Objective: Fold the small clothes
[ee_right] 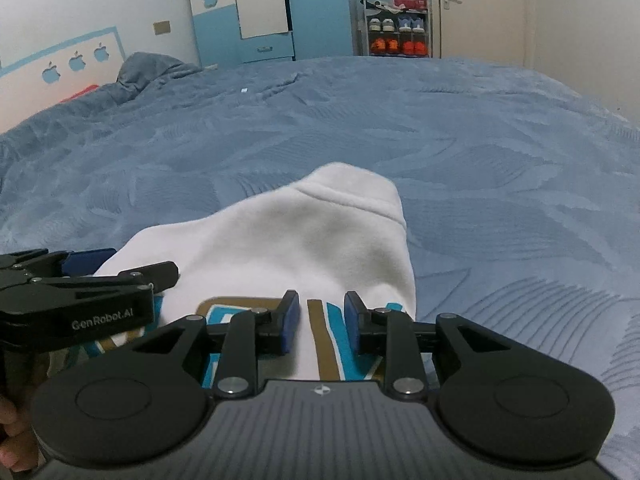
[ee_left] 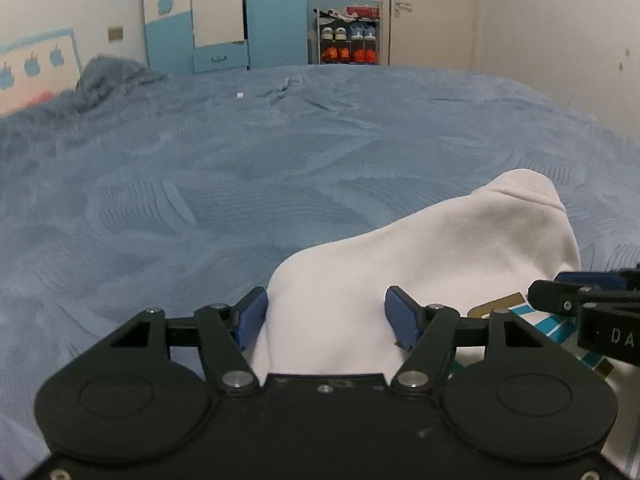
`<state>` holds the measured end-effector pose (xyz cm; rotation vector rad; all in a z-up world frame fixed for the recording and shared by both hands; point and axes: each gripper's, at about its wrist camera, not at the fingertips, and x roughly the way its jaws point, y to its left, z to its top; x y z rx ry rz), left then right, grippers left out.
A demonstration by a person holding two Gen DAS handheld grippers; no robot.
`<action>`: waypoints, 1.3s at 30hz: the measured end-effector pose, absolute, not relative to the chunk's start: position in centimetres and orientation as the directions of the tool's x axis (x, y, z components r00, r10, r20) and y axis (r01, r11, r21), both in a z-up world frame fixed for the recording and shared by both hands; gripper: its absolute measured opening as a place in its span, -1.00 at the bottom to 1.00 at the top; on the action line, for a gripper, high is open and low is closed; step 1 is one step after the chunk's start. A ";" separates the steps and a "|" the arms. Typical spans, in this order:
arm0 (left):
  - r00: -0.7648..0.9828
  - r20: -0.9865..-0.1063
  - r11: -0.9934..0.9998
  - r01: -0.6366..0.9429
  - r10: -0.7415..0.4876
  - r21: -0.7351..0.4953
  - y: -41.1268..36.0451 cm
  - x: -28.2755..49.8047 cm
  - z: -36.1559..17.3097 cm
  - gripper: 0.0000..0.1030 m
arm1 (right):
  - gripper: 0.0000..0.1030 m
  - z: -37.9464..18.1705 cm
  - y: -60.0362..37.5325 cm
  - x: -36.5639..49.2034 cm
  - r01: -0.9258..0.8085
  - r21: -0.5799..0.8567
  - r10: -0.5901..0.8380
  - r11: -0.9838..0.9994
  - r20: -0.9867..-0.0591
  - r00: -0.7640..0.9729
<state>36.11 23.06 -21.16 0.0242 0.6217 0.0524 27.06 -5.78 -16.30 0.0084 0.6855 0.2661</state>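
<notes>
You are holding both grippers apart and empty over the white garment (ee_right: 288,240): left gripper (ee_left: 326,316) straddling its near left edge, right gripper (ee_right: 322,322) lower centre; the garment is running up-frame, away from you.

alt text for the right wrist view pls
The right gripper hovers with open jaws over a white garment with teal and gold stripes, lying on a blue bedspread. The left gripper sits at the left edge; wardrobes and a shoe rack stand behind.

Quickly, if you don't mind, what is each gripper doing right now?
Left gripper: open, jaws wide on either side of the white fleece garment, nothing clamped.
Right gripper: open, jaws partly apart over the garment's teal-and-gold print, nothing clamped.
</notes>
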 end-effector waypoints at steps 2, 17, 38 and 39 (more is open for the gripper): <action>0.845 -0.527 0.995 -0.045 0.087 0.091 22.7 35.7 -19.5 0.29 | -0.39 -15.1 -5.9 27.1 -0.251 0.098 0.259 0.963 -0.595 0.761; 0.751 -0.658 0.998 -0.035 0.063 0.055 24.1 41.6 -21.1 0.32 | -0.30 -18.0 -6.4 32.7 -0.184 0.178 0.256 0.967 -0.648 0.718; 0.719 -0.685 0.984 0.007 0.121 0.181 20.8 26.9 -20.2 0.29 | 0.67 -16.9 -7.5 23.7 -0.340 0.017 0.246 0.940 -0.724 0.645; 0.697 -0.708 0.990 -0.020 0.114 0.139 21.1 27.2 -19.6 0.28 | 0.62 -16.6 -8.3 24.0 -0.322 0.078 0.273 0.944 -0.735 0.621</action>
